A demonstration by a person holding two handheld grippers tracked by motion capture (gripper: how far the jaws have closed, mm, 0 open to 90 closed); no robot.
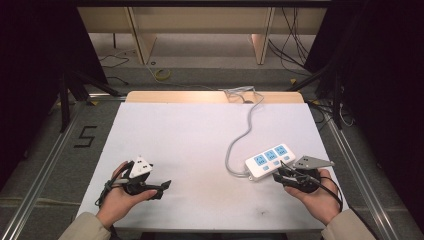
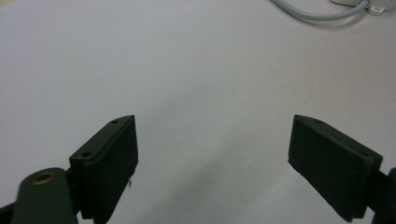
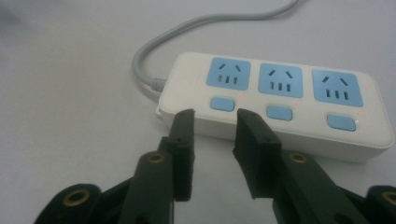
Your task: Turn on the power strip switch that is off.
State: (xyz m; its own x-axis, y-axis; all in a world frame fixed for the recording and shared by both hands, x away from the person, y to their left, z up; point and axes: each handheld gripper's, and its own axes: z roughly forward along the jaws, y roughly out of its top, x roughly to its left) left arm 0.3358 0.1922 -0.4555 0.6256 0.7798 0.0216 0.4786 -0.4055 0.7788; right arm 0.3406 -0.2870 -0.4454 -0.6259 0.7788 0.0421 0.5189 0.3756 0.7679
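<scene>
**Kid:** So where is the power strip (image 1: pixel 269 161)?

**Grown-up:** On the white table (image 1: pixel 190 135), out toward four o'clock from the middle. It lies flat with its three blue sockets facing up. Its grey cord (image 1: pixel 240 135) runs off toward twelve o'clock, to the far edge.

**Kid:** Why is the right gripper (image 3: pixel 214 140) so close to it?

**Grown-up:** I think it wants one of the little blue buttons (image 3: pixel 222 103). Its jaws sit just beside the strip's near side, with a small gap between them and nothing pinched. A narrow tip pokes a small button better.

**Kid:** And the left gripper (image 2: pixel 212 154)?

**Grown-up:** It rests at eight o'clock, well apart from the strip. Its jaws are spread wide with only bare table between them. I guess it just waits there, out of the way.
</scene>
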